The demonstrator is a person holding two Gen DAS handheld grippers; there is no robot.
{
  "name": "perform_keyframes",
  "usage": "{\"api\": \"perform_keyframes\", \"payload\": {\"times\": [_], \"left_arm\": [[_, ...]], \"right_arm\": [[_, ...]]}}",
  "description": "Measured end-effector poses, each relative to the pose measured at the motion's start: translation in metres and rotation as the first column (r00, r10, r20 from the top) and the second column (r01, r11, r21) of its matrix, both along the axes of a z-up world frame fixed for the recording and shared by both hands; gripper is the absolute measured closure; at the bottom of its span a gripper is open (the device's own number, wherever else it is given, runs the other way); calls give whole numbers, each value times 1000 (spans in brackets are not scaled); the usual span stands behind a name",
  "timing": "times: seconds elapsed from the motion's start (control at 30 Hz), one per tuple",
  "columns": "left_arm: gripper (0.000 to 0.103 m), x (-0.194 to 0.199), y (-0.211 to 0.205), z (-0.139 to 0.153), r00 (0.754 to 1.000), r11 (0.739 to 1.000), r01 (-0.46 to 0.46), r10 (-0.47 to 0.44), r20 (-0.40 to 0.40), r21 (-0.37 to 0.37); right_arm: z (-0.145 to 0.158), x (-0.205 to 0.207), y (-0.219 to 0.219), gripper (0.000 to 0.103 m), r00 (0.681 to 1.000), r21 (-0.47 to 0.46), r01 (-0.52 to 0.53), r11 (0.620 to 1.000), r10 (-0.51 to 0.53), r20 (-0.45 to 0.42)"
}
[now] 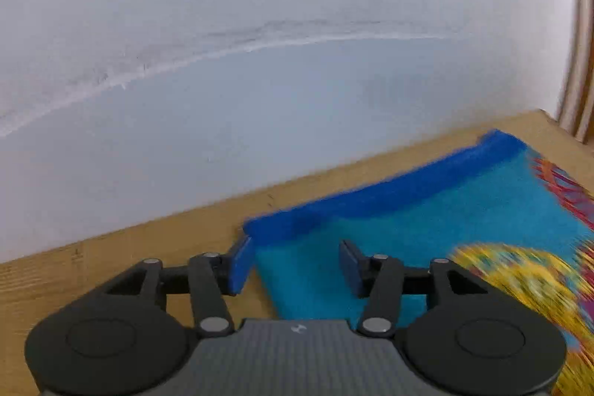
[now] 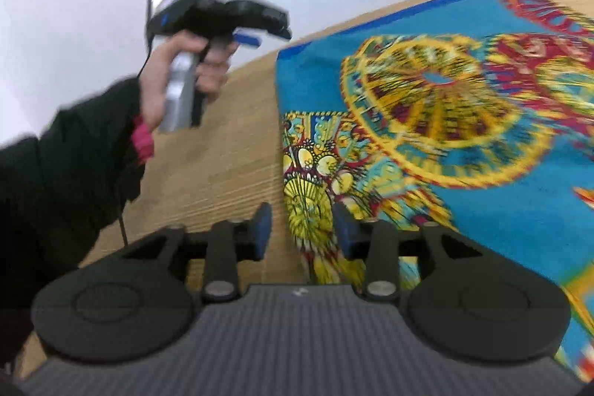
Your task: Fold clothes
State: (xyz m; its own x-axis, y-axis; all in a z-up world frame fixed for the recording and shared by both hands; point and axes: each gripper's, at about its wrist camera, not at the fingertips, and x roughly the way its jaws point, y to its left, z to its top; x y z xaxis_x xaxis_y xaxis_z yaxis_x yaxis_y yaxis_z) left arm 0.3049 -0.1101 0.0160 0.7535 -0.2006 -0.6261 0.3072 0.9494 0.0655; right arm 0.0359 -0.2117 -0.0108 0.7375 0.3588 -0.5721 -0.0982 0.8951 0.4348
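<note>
Wooden table [image 2: 230, 151], garment [image 2: 501, 143] edge between parted fingers [image 2: 263, 229].

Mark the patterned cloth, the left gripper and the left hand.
patterned cloth [image 2: 493, 151], right wrist view, on its teal field
left gripper [image 1: 293, 264], left wrist view, midway between fingertips
left hand [image 2: 182, 69], right wrist view, on the palm
</note>
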Motion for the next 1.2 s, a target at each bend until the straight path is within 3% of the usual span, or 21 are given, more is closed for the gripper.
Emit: {"api": "perform_keyframes", "payload": {"times": [0.17,0.3,0.37,0.47,0.53,0.63,0.67,0.7,0.73,0.83,0.93,1.03,1.13,1.2], "left_arm": [[39,-123,-12,15,988,988,152,-152,-25,-8],[38,-242,-21,16,967,967,222,-235,-101,-126],[38,-290,-31,12,954,956,240,-265,-142,-171],[38,-343,-40,-1,926,938,259,-309,-218,-229],[39,-368,-44,-11,906,937,278,-330,-265,-213],[39,-389,-40,-12,895,937,283,-334,-295,-203],[39,-394,-37,-10,895,938,280,-331,-297,-202],[39,-398,-33,-6,900,940,271,-324,-293,-206],[39,-402,-29,-2,905,942,262,-315,-288,-208],[38,-408,-16,3,920,953,218,-272,-282,-209],[38,-408,-7,3,923,962,169,-231,-306,-217],[38,-409,-6,2,919,966,134,-204,-337,-220],[38,-415,-15,2,914,967,140,-209,-347,-213],[38,-419,-23,5,916,968,145,-210,-341,-206]], "right_arm": [[11,-77,-68,54,990,-28,127,992,-128,-60],[10,-164,-102,52,954,-77,270,960,-277,-112],[7,-209,-107,52,949,-76,293,953,-299,-97],[-1,-254,-105,52,955,-145,285,948,-294,-49],[-8,-264,-96,52,965,-198,249,948,-260,-32],[-21,-268,-84,55,975,-278,210,937,-223,-15],[-24,-266,-83,65,975,-298,209,931,-223,-14],[-24,-266,-85,97,974,-296,215,931,-228,-9],[-21,-266,-88,100,973,-272,221,937,-232,-6],[1,-275,-95,100,985,-207,173,963,-169,40],[3,-283,-89,100,1000,-224,13,975,-14,-3],[-7,-287,-79,99,989,-249,-139,958,122,-86],[-8,-285,-73,95,988,-298,-141,944,117,-99],[-1,-285,-75,83,989,-302,-141,943,119,-89]]}}
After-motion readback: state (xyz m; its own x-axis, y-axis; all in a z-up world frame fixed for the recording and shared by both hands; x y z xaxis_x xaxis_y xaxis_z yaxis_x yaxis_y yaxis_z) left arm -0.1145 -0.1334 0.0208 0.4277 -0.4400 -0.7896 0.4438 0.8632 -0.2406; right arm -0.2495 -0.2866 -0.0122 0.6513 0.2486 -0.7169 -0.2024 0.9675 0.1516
